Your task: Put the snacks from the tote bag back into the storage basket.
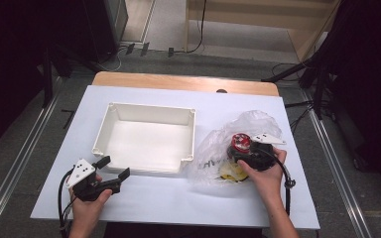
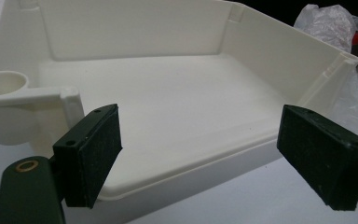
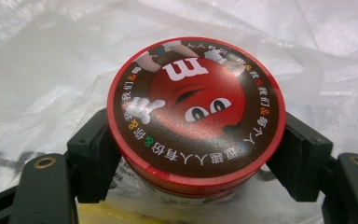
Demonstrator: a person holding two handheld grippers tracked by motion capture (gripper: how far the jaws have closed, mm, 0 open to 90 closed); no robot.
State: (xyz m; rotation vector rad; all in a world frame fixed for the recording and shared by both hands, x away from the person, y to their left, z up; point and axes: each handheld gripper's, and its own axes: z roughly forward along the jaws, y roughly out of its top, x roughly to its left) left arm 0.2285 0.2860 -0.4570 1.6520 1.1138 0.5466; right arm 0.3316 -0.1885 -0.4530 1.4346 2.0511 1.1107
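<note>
The white tray (image 1: pixel 146 136), sitting mid-table (image 1: pixel 178 198), serves as the landmark. At its near-left corner the left tool (image 1: pixel 113 167) rests low on the table in the person's left hand (image 1: pixel 87 196), its jaws spread wide with nothing between them; the left gripper view shows both black pads (image 2: pixel 93 149) apart and pointing over the tray's low front rim into its bare floor.

To the right of the tray, just off its right wall, lies a crumpled clear plastic bag (image 1: pixel 250 126) with something yellow (image 1: pixel 230 171) inside it, too hidden to name. On the bag stands the round red candy tin (image 3: pixel 196 112), lid up and flat. The right tool (image 3: pixel 196 154) is at it: its jaws sit on either side of the tin's wall just under the lid rim, and the pads appear to touch or all but touch the sides, so I judge it is gripping the tin across its full width.

The tin looks stiff and light, probably smooth and a little slippery on its printed wall, so the hold belongs across the widest part, squarely below the lid's lip. The bag is soft and could drag along or snag when the tin rises.
</note>
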